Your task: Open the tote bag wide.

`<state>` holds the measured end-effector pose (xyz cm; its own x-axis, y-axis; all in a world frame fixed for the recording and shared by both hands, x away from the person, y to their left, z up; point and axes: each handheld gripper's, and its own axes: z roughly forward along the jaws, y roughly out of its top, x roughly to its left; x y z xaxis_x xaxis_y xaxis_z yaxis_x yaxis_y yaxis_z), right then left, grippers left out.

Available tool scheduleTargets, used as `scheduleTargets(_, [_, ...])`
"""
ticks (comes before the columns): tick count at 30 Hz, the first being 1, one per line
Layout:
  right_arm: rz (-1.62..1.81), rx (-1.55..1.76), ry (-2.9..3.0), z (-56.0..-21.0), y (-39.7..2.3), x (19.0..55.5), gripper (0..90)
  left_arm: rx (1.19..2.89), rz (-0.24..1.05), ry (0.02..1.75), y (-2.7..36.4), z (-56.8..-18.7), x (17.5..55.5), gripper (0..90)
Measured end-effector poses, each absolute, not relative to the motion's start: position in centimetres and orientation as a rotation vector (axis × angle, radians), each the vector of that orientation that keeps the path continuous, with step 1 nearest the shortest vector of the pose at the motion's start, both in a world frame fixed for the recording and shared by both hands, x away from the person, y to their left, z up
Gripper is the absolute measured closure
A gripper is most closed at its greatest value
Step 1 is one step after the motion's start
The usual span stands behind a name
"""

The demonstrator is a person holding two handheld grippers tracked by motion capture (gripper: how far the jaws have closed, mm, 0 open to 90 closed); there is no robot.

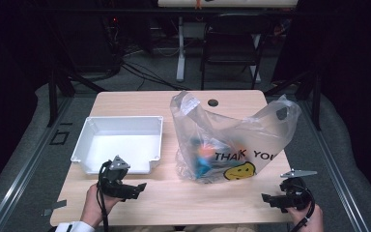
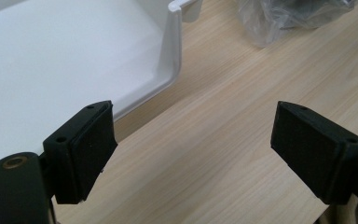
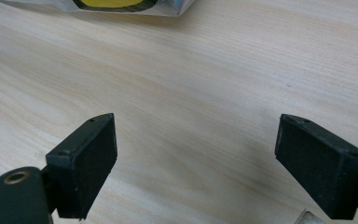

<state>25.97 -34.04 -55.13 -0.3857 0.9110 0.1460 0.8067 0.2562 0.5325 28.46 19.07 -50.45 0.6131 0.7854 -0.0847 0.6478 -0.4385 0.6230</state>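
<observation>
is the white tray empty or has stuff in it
Empty: the white tray shows a bare white floor in the high view, with nothing lying in it.

Tray (image 1: pixel 118 141): on the tabletop (image 1: pixel 174 193), left half, toward the near edge.
Bag (image 1: pixel 232 140): right of the tray, apart from it.
Left gripper (image 1: pixel 137 187): before the tray's near edge.
Right gripper (image 1: pixel 266 198): near right corner, before the bag.

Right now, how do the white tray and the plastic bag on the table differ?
The white tray is rigid, opaque and lies low and empty; the plastic bag is soft, see-through and stands tall with colourful things inside. The tray is plain; the bag bears a printed smiley. Both rest on the wooden table, untouched.
</observation>
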Motion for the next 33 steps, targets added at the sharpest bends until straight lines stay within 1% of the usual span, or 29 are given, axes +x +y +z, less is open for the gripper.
scheduleTargets(9, [0.832,1.619,2.351,-54.7,-34.0,26.1,13.5,2.211,0.271,1.098,18.5,-49.8,28.3,14.1])
scheduleTargets(10, [0.774,1.599,2.374,-54.2,-34.1,26.3,13.9,2.215,0.271,1.091,18.2,-49.7,28.4,14.3])
scheduleTargets(13, [0.87,1.623,2.355,-54.2,-33.9,26.5,14.1,2.22,0.269,1.072,17.7,-49.3,28.5,14.5])
scheduleTargets(14, [0.793,1.587,2.389,-53.6,-34.1,26.6,14.2,2.217,0.268,1.065,17.5,-49.1,28.6,14.6])
scheduleTargets(16, [0.921,1.617,2.366,-53.6,-33.7,26.8,14.2,2.21,0.263,1.06,17.3,-48.9,28.7,14.8])
scheduleTargets(18, [0.847,1.581,2.402,-52.8,-33.9,27.1,14.2,2.198,0.235,1.026,16.5,-48.1,28.9,15.1])
scheduleTargets(22, [0.884,1.572,2.395,-52.4,-33.9,27.4,14.2,2.19,0.225,0.991,15.4,-47.5,29.3,15.4])
scheduleTargets(24, [0.905,1.547,2.388,-51.5,-33.9,27.9,14.2,2.178,0.21,0.957,14.3,-46.9,29.7,15.8])
scheduleTargets(26, [0.921,1.536,2.383,-51.0,-33.8,28.1,14.1,2.179,0.205,0.948,14.0,-46.7,29.7,16.0])
scheduleTargets(33, [0.997,1.487,2.339,-49.2,-33.5,29.3,15.0,2.186,0.198,0.853,10.2,-45.7,31.4,18.2])
